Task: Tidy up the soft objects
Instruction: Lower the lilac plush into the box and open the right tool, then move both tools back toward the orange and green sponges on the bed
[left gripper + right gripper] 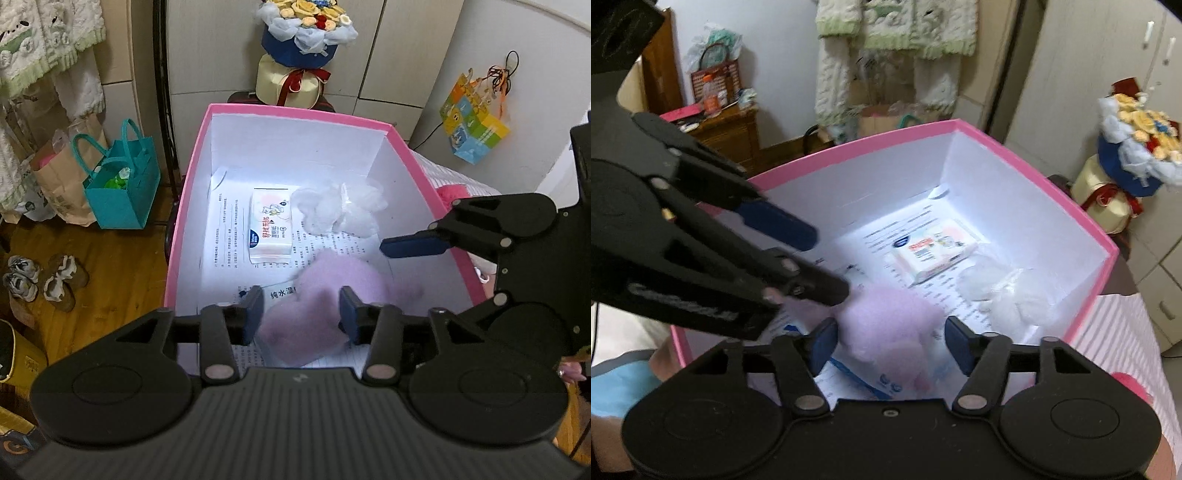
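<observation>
nearest the lens in the left wrist view, the left gripper (302, 312) is seen with its fingers spread apart, released, and the lilac plush toy (325, 295) is framed in the gap between them, lying on the floor of the pink box (186, 206). no contact between the pads and the plush can be made out. to the left of the left finger only printed paper lining is seen; ahead of the fingertips a wet wipes pack (269, 230) lies flat, and to its right, beyond the right finger, a white mesh puff (338, 210) rests against the box wall.

in the right wrist view, the right gripper (890, 345) is likewise spread wide and holds nothing, with the plush between and just ahead of its fingers.

the plush is judged to be light, soft and easily squashed, unlikely to slip or break; a hold across its thick middle is judged safest, since thin limbs would fold away. the puff would likely collapse under a pinch.

the plush is blurred, so its shape and face cannot be made out. a second pack beneath it is mostly hidden.
</observation>
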### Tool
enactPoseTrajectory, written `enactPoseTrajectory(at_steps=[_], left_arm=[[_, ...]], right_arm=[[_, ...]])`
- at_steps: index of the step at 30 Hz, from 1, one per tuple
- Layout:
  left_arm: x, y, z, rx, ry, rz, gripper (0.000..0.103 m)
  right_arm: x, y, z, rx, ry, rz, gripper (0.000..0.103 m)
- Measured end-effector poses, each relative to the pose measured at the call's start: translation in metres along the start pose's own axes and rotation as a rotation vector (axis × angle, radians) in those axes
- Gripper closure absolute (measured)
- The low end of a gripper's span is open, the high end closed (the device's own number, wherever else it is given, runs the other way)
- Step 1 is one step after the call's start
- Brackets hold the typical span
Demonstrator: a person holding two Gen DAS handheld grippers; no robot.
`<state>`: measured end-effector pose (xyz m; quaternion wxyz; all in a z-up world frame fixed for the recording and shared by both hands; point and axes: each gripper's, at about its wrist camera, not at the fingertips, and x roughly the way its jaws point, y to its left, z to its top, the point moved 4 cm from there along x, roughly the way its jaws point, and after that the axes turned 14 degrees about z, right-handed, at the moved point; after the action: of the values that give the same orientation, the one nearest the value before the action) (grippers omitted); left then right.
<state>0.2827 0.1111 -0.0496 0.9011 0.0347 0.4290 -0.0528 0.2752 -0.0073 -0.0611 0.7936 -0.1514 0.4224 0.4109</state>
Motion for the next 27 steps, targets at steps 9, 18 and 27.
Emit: enactPoseTrajectory(at_steps=[9,18,27], left_arm=[[-0.053,0.000,-0.004,0.018,-0.119,0.003,0.043],[-0.120,-0.011,-0.014,0.070,-0.243,0.003,0.041],[-0.167,-0.041,-0.029,0.125,-0.310,-0.049,0.040]], right_arm=[[-0.038,0.013,-0.010,0.041,-0.095,-0.030,0.031],[-0.087,0.038,-0.022,0.021,-0.159,-0.076,0.030],[-0.147,0.054,-0.054,0.012,-0.239,-0.109,0.030]])
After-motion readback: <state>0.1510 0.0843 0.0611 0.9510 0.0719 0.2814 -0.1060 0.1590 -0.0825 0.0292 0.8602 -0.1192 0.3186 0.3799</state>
